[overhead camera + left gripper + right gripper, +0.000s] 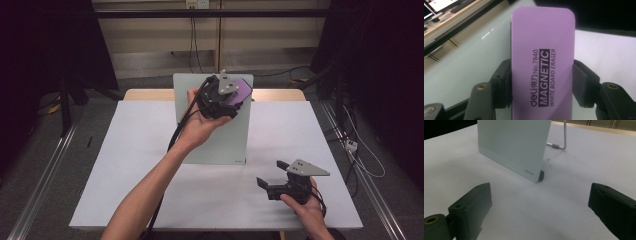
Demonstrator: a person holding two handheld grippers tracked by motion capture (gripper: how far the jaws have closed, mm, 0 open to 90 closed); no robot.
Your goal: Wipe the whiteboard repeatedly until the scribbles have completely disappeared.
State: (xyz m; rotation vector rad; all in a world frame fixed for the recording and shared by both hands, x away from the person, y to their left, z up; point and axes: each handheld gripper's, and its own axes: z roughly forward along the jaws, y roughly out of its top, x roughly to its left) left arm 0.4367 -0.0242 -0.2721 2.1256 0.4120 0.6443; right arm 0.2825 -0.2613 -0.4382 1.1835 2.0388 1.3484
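Observation:
A pale glass whiteboard (pixel 220 135) stands tilted on the white table, propped by a wire stand (pixel 560 143). My left gripper (pixel 232 97) is raised at the board's upper part, shut on a purple magnetic whiteboard eraser (pixel 542 57) (pixel 242 90). The eraser's printed face fills the left gripper view, with a black jaw on each long side, and the board's surface (pixel 474 57) lies close behind it. My right gripper (pixel 272 177) rests low at the table's near right, open with nothing between its fingers (pixel 474 205). It points toward the board's lower right corner (pixel 531 173).
The white table top (pixel 125 165) has bare room left of the board and along the front. A wooden edge (pixel 145 94) shows behind the table. Cables (pixel 355 145) lie on the floor to the right. Small dark specks (pixel 551 162) dot the table by the stand.

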